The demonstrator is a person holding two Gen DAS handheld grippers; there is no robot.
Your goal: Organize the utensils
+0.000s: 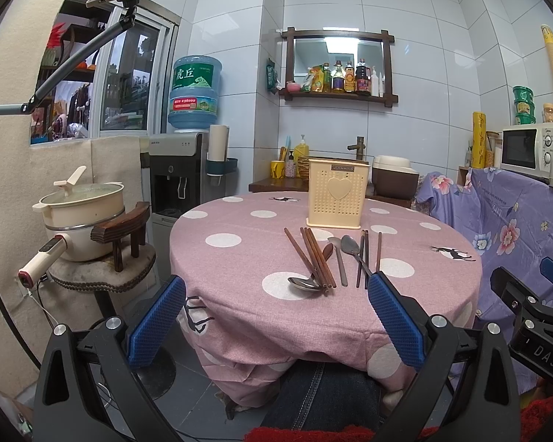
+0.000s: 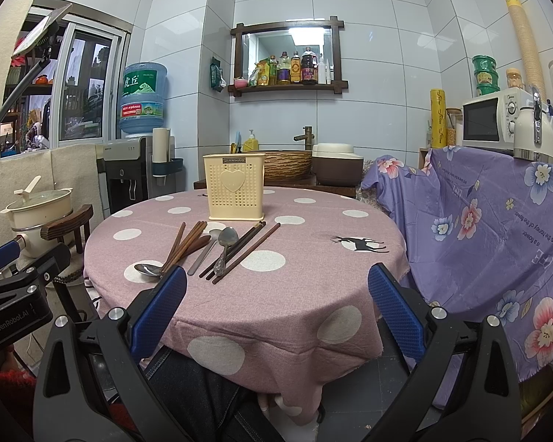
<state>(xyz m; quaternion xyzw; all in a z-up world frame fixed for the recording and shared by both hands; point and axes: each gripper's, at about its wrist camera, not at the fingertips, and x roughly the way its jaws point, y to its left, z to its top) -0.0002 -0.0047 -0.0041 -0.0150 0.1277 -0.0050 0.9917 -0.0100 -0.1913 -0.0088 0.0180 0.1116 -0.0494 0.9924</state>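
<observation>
From the left wrist we look across a round table [image 1: 239, 316] in a pink dotted cloth. Our left gripper [image 1: 276, 313] hangs at its near edge with the blue pads [image 1: 158, 320] spread wide and nothing between them. At 12 o'clock on the table stands the cream holder [image 1: 337, 193], upright. Just in front of it the utensils lie loose on the cloth: brown chopsticks [image 1: 313, 258] fanned at the left, a steel spoon [image 1: 304, 283] with its bowl nearest us at their near ends, a second spoon [image 1: 354, 250] and a flat steel piece [image 1: 339, 258] in the middle, dark chopsticks [image 1: 363, 258] and one brown stick [image 1: 378, 252] to the right. At 3 o'clock our right gripper [image 1: 534, 316] shows in part. A pot [image 1: 81, 210] sits on a stool at 9 o'clock.

From the right wrist our right gripper [image 2: 276, 313] is likewise spread and empty, near the table edge [image 2: 276, 331]. The holder [image 2: 236, 191] stands at 11 o'clock, and the utensils lie before it: brown chopsticks [image 2: 186, 243], steel spoon [image 2: 147, 270], second spoon [image 2: 226, 241], dark chopsticks [image 2: 239, 248]. The left gripper [image 2: 14, 294] shows at 9 o'clock. A microwave [image 2: 494, 121] sits at 2 o'clock.
</observation>
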